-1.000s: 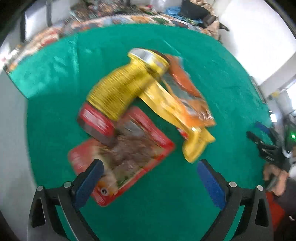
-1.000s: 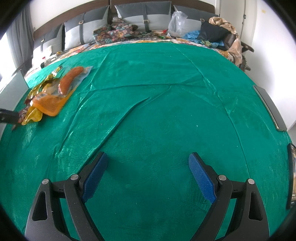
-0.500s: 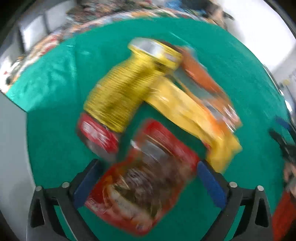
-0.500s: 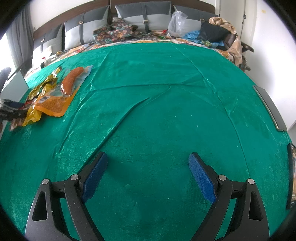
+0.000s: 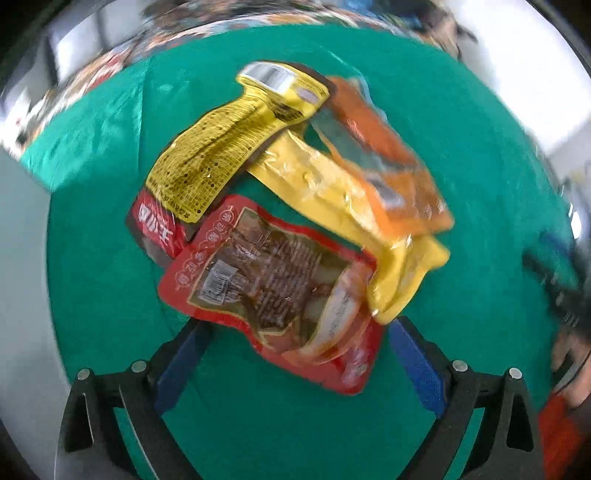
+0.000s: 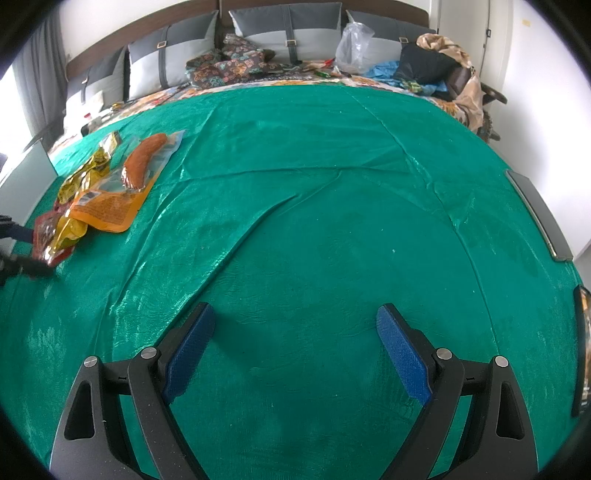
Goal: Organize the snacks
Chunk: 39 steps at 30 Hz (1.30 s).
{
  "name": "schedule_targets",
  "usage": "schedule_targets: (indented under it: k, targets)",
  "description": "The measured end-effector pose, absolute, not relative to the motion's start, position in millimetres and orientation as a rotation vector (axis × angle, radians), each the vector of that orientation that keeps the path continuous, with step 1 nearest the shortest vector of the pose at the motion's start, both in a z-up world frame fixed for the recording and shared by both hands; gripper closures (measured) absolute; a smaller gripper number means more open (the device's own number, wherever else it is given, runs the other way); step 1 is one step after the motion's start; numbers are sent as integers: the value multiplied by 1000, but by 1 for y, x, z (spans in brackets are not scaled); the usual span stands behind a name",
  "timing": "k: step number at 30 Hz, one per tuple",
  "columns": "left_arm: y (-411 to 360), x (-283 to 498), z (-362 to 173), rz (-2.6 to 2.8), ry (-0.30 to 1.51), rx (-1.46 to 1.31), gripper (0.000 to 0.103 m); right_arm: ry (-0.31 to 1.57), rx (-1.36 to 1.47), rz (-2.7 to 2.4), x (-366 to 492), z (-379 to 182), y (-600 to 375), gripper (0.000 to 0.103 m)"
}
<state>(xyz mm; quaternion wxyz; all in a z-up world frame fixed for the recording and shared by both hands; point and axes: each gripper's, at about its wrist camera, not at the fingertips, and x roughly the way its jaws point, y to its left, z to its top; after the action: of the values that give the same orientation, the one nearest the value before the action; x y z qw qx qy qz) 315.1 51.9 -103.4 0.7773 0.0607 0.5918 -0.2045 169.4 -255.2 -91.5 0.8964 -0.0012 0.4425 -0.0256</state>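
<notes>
1. The left gripper [image 5: 295, 354] hangs over the pile of snacks with its jaws spread wide. Its blue pads [image 5: 183, 363] stand on either side of the near end of a red packet, and neither pad presses on the wrapper.
2. The red packet [image 5: 273, 291] lies flat on the green cloth [image 5: 480, 155]. It has a clear window that shows dark, ribbed pieces of food. Its near corner reaches down between the two fingers.
3. A second red packet [image 5: 159, 230] pokes out to the left, partly tucked under the first one and under a yellow packet.
4. The yellow packet [image 5: 218, 155] with fine black print lies slantwise above the red ones, with a silver band at its far end.
5. A plain yellow pouch [image 5: 351, 206] runs from beneath that packet toward the right, and its lower end touches the right edge of the red packet.
6. An orange packet [image 5: 388, 162] lies over the upper side of the yellow pouch. In the right wrist view a sausage [image 6: 142, 162] shows through its clear part.
7. The left wrist view is smeared by motion, so the print on the wrappers cannot be read.
8. The right gripper [image 6: 295, 354] is released too, its jaws wide apart with only bare green cloth between them. It is well apart from the snack pile, which sits far off to its left.
9. Beyond the cloth stand grey pillows [image 6: 284, 33], a patterned blanket [image 6: 229, 66] and a clear plastic bag [image 6: 352, 40].
</notes>
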Motion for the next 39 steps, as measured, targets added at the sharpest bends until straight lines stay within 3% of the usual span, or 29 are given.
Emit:
schedule_targets:
  k: [8,11,12,14,15,23,26,29,31,33,36,39]
  targets:
    - [100,313,-94,-269,1209,-135,9,917,-2,-53,170,-92,-255,11]
    - [92,327,-95,-184,1159,-130,31,917,-3,-53,170,-92,-255,11]
    - [90,331,-98,-160,1144,-98,50,917,-2,-53,170,-92,-255,11]
    - [83,329,-98,-189,1131,-104,62,917,-3,-53,170,-92,-255,11]
    - [84,338,-100,-214,1126,-129,77,917,-2,-53,170,-92,-255,11]
    - [113,288,-105,-362,1229,-135,83,917,-3,-53,170,-92,-254,11]
    - [134,273,-108,-340,1288,-166,77,917,-3,-54,170,-92,-255,11]
    - [143,270,-111,-267,1241,-217,55,917,-3,-53,170,-92,-254,11]
    - [135,265,-111,-258,1192,-223,24,917,-3,-54,170,-92,-254,11]
    - [116,258,-115,-187,1167,-129,12,917,-2,-53,170,-92,-254,11]
    - [85,239,-122,-80,1071,89,4,916,-2,-53,170,-92,-255,11]
    - [93,230,-128,-36,1051,7,0,917,-2,-53,169,-92,-253,11]
